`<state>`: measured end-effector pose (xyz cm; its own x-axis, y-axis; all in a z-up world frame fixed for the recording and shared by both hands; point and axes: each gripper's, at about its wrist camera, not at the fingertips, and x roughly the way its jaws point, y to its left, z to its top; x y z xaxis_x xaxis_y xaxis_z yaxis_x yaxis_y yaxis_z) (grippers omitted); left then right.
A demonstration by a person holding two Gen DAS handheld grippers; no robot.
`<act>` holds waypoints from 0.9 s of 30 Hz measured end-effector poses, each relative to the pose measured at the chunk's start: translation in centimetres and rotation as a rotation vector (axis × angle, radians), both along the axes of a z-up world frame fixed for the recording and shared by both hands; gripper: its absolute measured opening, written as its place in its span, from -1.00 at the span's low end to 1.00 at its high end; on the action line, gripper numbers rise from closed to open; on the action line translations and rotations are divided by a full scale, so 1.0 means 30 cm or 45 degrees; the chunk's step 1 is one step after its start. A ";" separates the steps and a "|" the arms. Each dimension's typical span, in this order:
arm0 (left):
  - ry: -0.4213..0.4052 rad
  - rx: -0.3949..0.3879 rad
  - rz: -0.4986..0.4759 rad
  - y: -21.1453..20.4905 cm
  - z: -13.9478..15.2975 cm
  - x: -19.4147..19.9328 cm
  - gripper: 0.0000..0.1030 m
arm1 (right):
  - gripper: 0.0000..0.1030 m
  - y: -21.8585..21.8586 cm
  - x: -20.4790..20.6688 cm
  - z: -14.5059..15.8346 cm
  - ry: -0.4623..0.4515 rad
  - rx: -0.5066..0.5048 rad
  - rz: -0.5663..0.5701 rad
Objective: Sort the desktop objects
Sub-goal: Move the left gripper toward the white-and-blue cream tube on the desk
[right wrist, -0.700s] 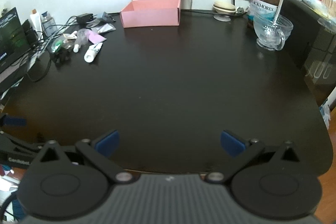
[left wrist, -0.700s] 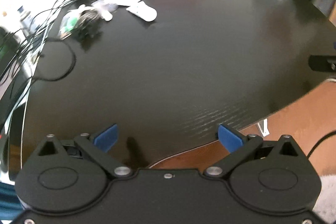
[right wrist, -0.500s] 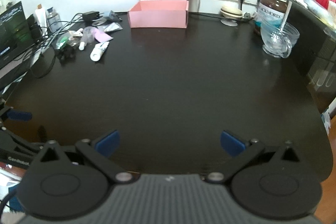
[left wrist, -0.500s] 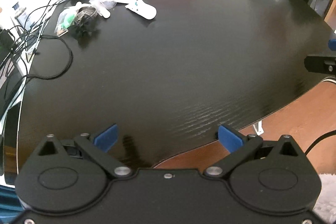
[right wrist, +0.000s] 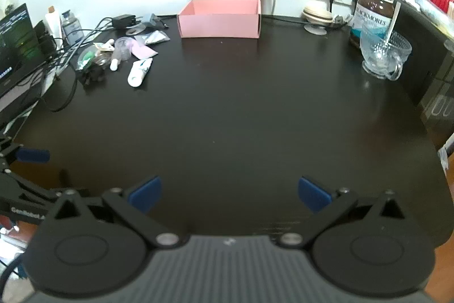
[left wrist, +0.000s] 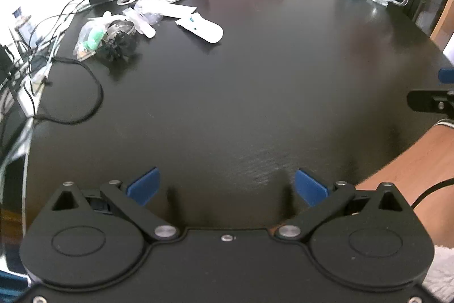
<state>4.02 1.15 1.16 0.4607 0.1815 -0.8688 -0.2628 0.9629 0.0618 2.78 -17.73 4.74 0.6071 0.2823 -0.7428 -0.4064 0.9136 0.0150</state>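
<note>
White tube and clutter lie far up-left of both wide-spread, empty grippers.

Across the dark table (right wrist: 241, 118), the small things to sort sit in a heap near the far left edge: a white tube (right wrist: 139, 72) nearest the open middle, a clear small bottle (right wrist: 122, 51) and a black clip (right wrist: 92, 73) just beside it. The tube's long axis runs slantwise, cap end toward the near side. An open pink box (right wrist: 220, 22) stands behind, to their right. Left gripper (left wrist: 227, 186) and right gripper (right wrist: 229, 193) both hover over bare table near the front edge, well apart from the heap; judging by sides, the left one is the nearer reach.
</note>
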 end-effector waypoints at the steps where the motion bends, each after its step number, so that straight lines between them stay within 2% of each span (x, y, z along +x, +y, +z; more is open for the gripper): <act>1: 0.005 0.009 0.005 0.002 0.009 0.033 1.00 | 0.99 0.005 0.004 0.002 0.003 -0.006 -0.009; 3: -0.034 0.023 -0.067 0.026 -0.016 -0.046 1.00 | 0.99 0.018 0.011 0.003 0.005 -0.025 -0.025; 12: -0.027 0.049 -0.117 0.055 -0.007 0.019 1.00 | 0.99 0.067 0.044 -0.004 0.045 -0.067 -0.081; 16: -0.019 0.014 -0.169 0.066 -0.030 -0.001 1.00 | 0.99 0.077 0.046 -0.005 0.054 -0.077 -0.104; 22: -0.018 -0.027 -0.289 0.161 -0.026 -0.075 1.00 | 0.99 0.075 0.052 -0.015 0.064 -0.102 -0.098; 27: -0.040 -0.063 -0.311 0.217 -0.013 -0.068 1.00 | 0.99 0.066 0.090 -0.024 0.073 -0.100 -0.075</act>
